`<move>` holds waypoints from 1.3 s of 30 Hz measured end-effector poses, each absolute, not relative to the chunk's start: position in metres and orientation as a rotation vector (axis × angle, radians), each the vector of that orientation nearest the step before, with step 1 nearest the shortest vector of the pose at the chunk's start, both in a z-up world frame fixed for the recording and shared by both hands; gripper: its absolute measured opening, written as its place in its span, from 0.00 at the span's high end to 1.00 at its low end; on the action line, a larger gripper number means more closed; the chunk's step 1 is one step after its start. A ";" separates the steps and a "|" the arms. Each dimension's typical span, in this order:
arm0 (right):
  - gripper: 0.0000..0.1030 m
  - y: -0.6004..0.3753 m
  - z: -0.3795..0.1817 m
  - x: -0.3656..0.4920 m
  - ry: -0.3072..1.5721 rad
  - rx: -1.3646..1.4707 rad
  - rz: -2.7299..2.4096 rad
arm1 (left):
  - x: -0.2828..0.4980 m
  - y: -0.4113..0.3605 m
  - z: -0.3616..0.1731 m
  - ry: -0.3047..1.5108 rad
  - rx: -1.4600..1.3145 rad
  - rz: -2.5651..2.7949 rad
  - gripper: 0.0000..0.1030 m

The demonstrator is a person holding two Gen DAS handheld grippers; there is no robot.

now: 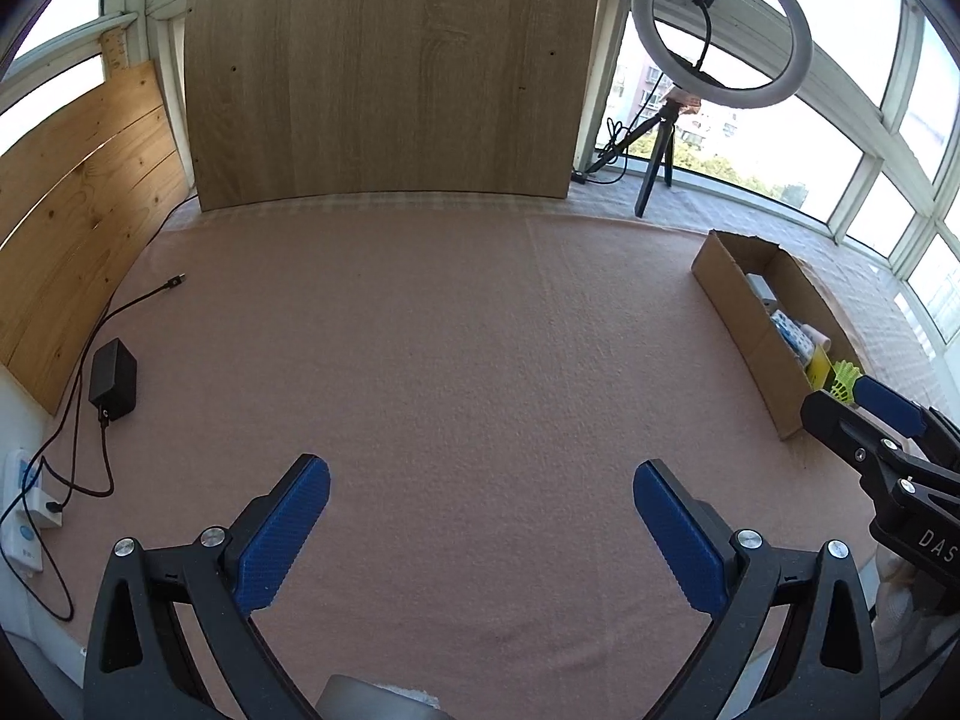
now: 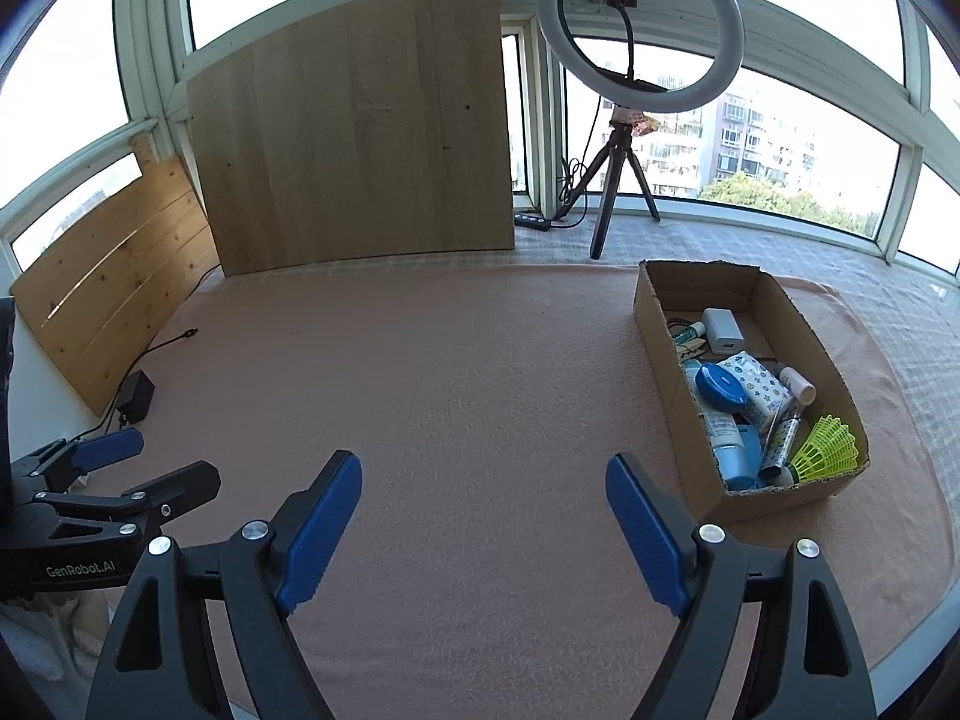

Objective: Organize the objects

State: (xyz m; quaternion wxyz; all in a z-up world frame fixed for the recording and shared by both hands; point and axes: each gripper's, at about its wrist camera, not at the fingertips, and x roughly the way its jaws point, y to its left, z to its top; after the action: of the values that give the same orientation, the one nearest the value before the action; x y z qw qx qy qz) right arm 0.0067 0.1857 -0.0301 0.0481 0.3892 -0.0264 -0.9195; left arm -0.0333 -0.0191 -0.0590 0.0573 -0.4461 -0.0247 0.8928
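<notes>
Pink cloth (image 2: 468, 360) is covering the table under both tools; the left tool (image 1: 480, 516) is hanging over bare cloth with its blue pads (image 1: 282, 534) spread wide and nothing between them; the right tool (image 2: 483, 510) is likewise gaping wide, gripping nothing. A cardboard box (image 2: 678, 396) is sitting ahead and to the right of the right tool, apart from its pads; inside it are lying a yellow-green shuttlecock (image 2: 825, 447) at the near end, a blue round case (image 2: 720, 387), a patterned tissue pack (image 2: 759, 384), a white charger (image 2: 723, 330) and several small bottles and tubes. A ring light on a tripod (image 2: 639, 30) is standing behind the box, beside a wooden board (image 2: 360, 138); a black adapter (image 1: 113, 381) with its cable is lying far left of the left tool.
</notes>
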 end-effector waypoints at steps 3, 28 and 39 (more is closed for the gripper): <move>0.22 0.185 -0.030 0.008 -0.079 1.186 -2.809 | -0.033 -0.018 -0.059 -0.078 -1.358 2.703 0.00; 0.22 0.188 -0.035 0.011 -0.067 1.206 -2.808 | -0.033 -0.013 -0.059 -0.050 -1.368 2.705 0.00; 0.22 0.190 -0.037 0.012 -0.069 1.218 -2.804 | -0.033 -0.014 -0.058 -0.056 -1.366 2.701 0.00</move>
State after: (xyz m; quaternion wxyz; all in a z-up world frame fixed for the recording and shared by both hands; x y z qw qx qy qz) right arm 0.0117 0.1901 -0.0371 0.0418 0.3978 -0.0227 -0.9162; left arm -0.0330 -0.0136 -0.0578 0.0571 -0.4505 -0.0184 0.8908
